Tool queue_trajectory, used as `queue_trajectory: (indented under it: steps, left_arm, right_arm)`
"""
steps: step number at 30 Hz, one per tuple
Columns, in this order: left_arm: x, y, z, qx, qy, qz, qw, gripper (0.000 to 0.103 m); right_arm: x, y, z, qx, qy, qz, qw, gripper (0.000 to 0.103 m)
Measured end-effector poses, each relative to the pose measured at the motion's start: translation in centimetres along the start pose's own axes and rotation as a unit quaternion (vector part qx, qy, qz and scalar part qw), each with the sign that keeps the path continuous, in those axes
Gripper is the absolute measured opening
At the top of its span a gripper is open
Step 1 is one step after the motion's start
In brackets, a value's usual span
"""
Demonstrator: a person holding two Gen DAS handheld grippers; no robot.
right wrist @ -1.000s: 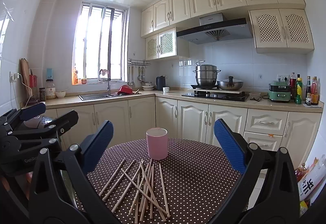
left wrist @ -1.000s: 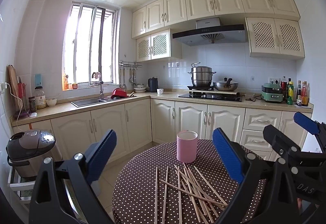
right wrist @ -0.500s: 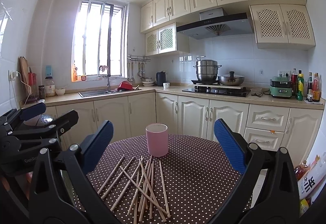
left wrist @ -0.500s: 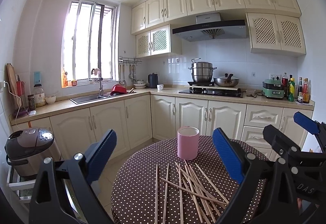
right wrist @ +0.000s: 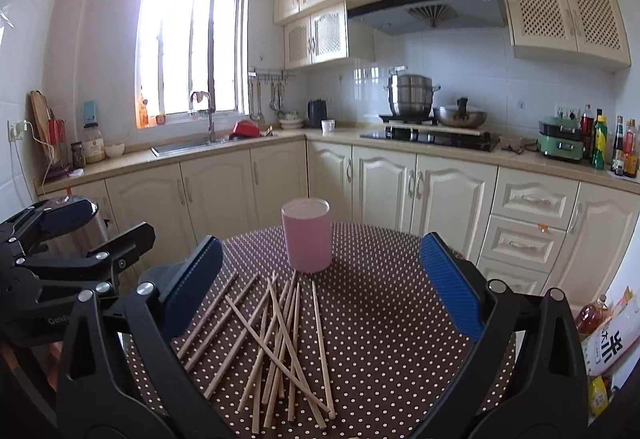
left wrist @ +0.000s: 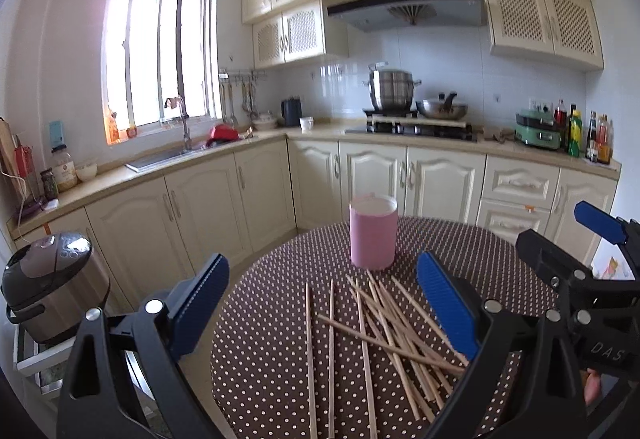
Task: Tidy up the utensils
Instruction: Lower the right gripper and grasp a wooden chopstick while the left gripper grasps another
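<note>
Several wooden chopsticks [left wrist: 380, 331] [right wrist: 280, 335] lie scattered and crossed on a round table with a brown polka-dot cloth [left wrist: 280, 379] [right wrist: 380, 319]. Behind them stands an upright pink cup [left wrist: 373, 235] [right wrist: 307, 235]. My left gripper [left wrist: 324, 303] hovers open above the near side of the pile, nothing between its blue pads. My right gripper [right wrist: 320, 287] is open too, above the chopsticks and short of the cup. Each gripper shows at the edge of the other's view: the right gripper [left wrist: 576, 263], the left gripper [right wrist: 72, 239].
A rice cooker [left wrist: 52, 279] stands on a low shelf left of the table. Kitchen cabinets [right wrist: 400, 191] and a counter with a sink and a stove run behind. Bottles and bags [right wrist: 600, 339] sit on the floor at the right.
Both grippers have moved forward and slightly down toward the table; the cup and chopsticks look larger and nearer. Nothing on the table has moved.
</note>
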State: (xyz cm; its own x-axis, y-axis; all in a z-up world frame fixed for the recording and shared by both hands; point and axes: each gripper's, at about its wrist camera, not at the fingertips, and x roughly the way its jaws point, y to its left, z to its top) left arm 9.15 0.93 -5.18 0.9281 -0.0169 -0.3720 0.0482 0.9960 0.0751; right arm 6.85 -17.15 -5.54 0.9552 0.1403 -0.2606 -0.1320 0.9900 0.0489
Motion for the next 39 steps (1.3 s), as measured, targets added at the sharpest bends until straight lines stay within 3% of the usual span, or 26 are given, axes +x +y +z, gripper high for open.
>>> queue_trajectory:
  steps: [5,9,19,25,29,34,39]
  left_arm:
    - [5.8,1.9,-2.2,-0.003,0.095,-0.003,0.9954,0.094]
    - [10.6,4.0,-4.6,-0.009,0.181,-0.001,0.9835,0.094]
    - [17.4,5.8,-7.8,-0.010,0.247,-0.001,0.9690,0.093]
    - [20.2,5.6,-7.8,0.006,0.273,0.002,0.9620,0.092]
    - [21.6,5.6,-7.7,0.015,0.284,0.002,0.9586,0.084]
    - [23.4,5.6,-7.8,0.018,0.305,-0.004,0.9523,0.076]
    - [25.5,4.9,-6.9,0.024,0.322,-0.003,0.9465,0.070]
  right_arm:
    - [4.1,-0.6,-1.9,-0.007,0.073,-0.017,0.997,0.097]
    - [7.2,-1.4,-3.7,-0.004,0.130,-0.021,0.991,0.097]
    - [14.0,-2.3,-6.8,-0.012,0.217,-0.002,0.976,0.097]
    - [19.0,-1.8,-7.6,-0.025,0.278,0.027,0.960,0.078]
    - [21.6,-1.6,-8.1,-0.036,0.318,0.036,0.947,0.057]
    - [23.4,-1.6,-8.1,-0.037,0.346,0.061,0.936,0.038]
    - [24.9,-1.0,-7.8,-0.058,0.368,0.069,0.926,0.033]
